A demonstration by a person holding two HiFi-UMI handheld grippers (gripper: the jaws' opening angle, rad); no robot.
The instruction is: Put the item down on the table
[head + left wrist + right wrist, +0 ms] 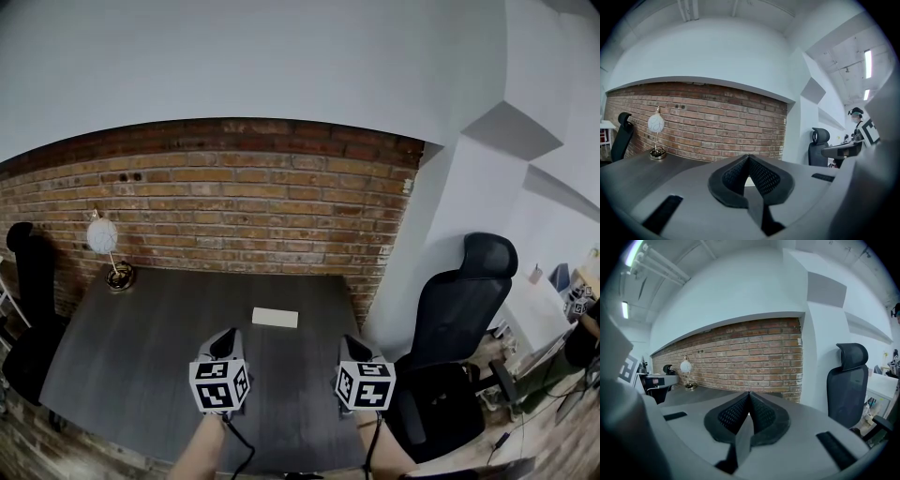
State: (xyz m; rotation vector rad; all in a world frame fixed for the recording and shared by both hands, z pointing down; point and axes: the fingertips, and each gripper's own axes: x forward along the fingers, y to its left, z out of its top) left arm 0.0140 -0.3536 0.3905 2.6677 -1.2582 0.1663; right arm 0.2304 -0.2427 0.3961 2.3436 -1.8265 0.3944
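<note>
A flat white rectangular item (pixel 275 318) lies on the dark grey table (pixel 131 366), a little beyond both grippers and between them. My left gripper (pixel 225 336) hovers over the table's near middle, shut, with nothing in it. In the left gripper view its jaws (pixel 748 158) meet at the tips and hold nothing. My right gripper (pixel 354 345) hangs near the table's right edge, level with the left one. It is shut too, and in the right gripper view (pixel 749 394) its pads touch with nothing between them.
A globe lamp (pixel 105 246) stands at the table's far left corner against the brick wall (pixel 244 206). A black office chair (pixel 459 328) sits right of the table by a white wall. Another dark chair (pixel 33 281) is at the left.
</note>
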